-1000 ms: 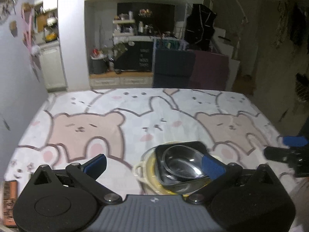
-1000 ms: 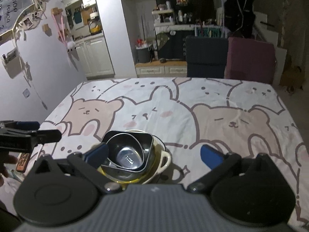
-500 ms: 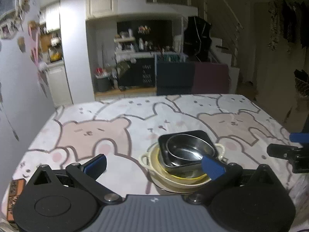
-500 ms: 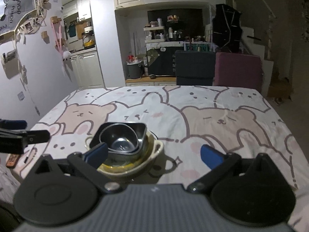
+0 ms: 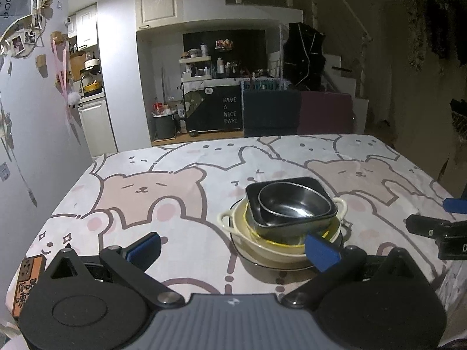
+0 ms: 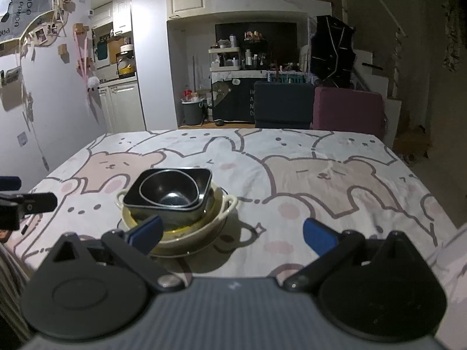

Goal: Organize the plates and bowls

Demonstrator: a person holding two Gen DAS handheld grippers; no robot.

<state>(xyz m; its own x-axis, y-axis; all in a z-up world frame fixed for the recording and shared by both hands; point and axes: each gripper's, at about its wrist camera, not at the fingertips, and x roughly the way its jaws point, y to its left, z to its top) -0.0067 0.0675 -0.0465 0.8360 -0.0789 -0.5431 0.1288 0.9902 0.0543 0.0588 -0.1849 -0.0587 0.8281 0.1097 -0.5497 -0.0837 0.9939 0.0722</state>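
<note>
A steel bowl point(image 5: 294, 204) nests in a black square dish point(image 5: 292, 221) atop a cream handled bowl point(image 5: 262, 245); stacking looks finished. The left gripper point(image 5: 233, 248) and right gripper point(image 6: 232, 233) are both spread wide and empty.

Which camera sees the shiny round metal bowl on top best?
The left wrist view: the shiny round metal bowl appears larger there, its bright inside showing. The right wrist view shows the same bowl smaller and darker, nested in the black square dish.
</note>
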